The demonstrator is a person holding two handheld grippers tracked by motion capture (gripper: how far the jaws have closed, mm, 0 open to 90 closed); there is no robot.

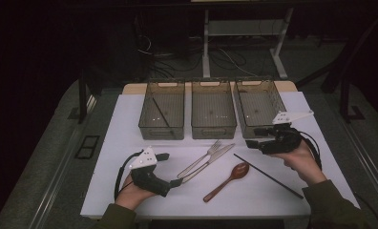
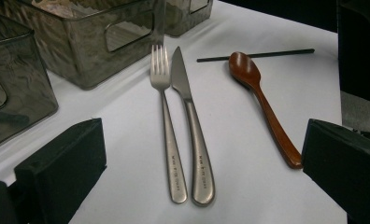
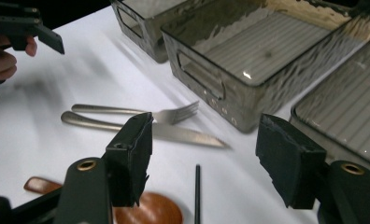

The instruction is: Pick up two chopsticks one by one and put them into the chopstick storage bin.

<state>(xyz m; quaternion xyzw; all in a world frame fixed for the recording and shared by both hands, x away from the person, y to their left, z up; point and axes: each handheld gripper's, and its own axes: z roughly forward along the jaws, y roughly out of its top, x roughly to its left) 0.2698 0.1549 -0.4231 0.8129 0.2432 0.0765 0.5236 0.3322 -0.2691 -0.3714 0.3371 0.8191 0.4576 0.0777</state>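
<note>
The left hand-held gripper (image 1: 173, 182), jaws wide and empty, faces the brushed-steel fork (image 2: 167, 116) beside the steel knife (image 2: 192, 135); stiff, slippery and thin, it looks best pinched mid-handle.

Left gripper (image 2: 204, 158) jaws spread wide, nothing between. Fork (image 2: 167, 121) and knife (image 2: 192, 126) lie side by side, touching, on white table (image 2: 267, 186). Wooden spoon (image 2: 262, 102) right. Black stick (image 2: 255, 55) far. Clear bins (image 2: 80, 42) far left.

In the right gripper view the wooden spoon (image 3: 145, 210) was partly hidden behind the near jaw, and the chopstick (image 3: 197, 196) was cut off by the bottom edge. The engraved words on the fork (image 2: 167, 126) handle in the left gripper view were too small to read.
</note>
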